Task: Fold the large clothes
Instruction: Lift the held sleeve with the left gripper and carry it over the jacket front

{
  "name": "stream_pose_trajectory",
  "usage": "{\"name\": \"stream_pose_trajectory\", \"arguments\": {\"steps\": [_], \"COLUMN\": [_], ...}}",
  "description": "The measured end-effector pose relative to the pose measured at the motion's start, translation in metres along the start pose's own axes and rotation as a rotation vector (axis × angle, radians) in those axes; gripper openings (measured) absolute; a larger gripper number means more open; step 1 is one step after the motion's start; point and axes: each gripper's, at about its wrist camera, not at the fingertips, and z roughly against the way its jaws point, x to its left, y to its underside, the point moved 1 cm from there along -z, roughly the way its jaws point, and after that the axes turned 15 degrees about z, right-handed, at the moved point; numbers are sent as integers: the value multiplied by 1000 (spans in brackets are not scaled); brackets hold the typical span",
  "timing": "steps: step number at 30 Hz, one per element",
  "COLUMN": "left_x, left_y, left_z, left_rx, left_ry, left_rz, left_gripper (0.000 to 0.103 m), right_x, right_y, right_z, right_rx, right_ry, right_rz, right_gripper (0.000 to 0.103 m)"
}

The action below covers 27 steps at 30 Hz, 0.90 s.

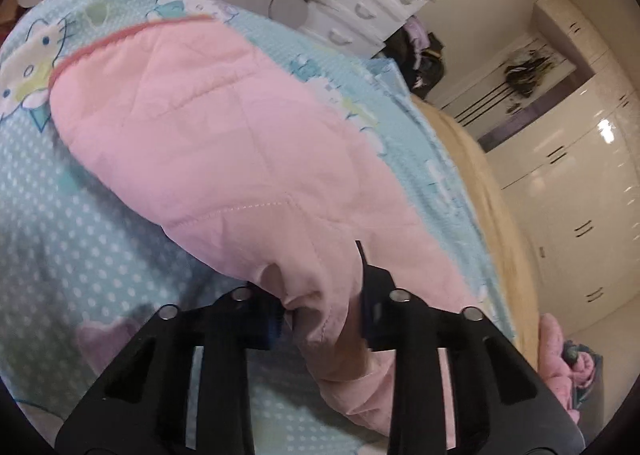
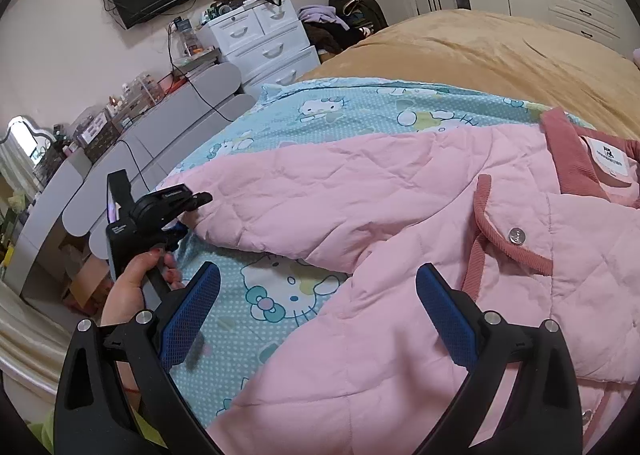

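The left gripper (image 1: 324, 315) is pointing downward at a slant, its jaws drawn close and pinching a fold of the pink jacket's sleeve (image 1: 312, 295) between them. In the right wrist view a bare hand (image 2: 136, 279) is wrapping around that gripper's handle, wrist angled low. The right gripper (image 2: 316, 295) is also tilting downward, its jaws standing wide apart, blue pads (image 2: 192, 311) facing each other with nothing clamped between them.
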Motion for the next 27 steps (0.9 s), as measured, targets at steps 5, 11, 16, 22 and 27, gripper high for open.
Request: {"name": "stream_pose_trajectory", "arguments": {"steps": [5,11,16,22,27], "left_x": [-16,-35,-53,-71,-98], "left_y": [0,9,21,36,58], "left_z": [29,62,85,109,129], "left_rx": [-28,-54,-75,-112,-140], "left_ry": [101,179,243,294,327], "left_rz": [-45,-118,-168,-221,-293], "left_gripper": [15,13,12,11,11], "right_x": [-5,-16,-36,-64,-86], "right_y": [4,18,37,60,86], "right_z": [4,31,71,119,158], "right_rx": [-14,-40,-75,-96,-130], "right_ry": [-5,1,44,111,149], "right_rz": [-26,-65,-122,-178,-238], "right_gripper": [98,98,98,98,98]}}
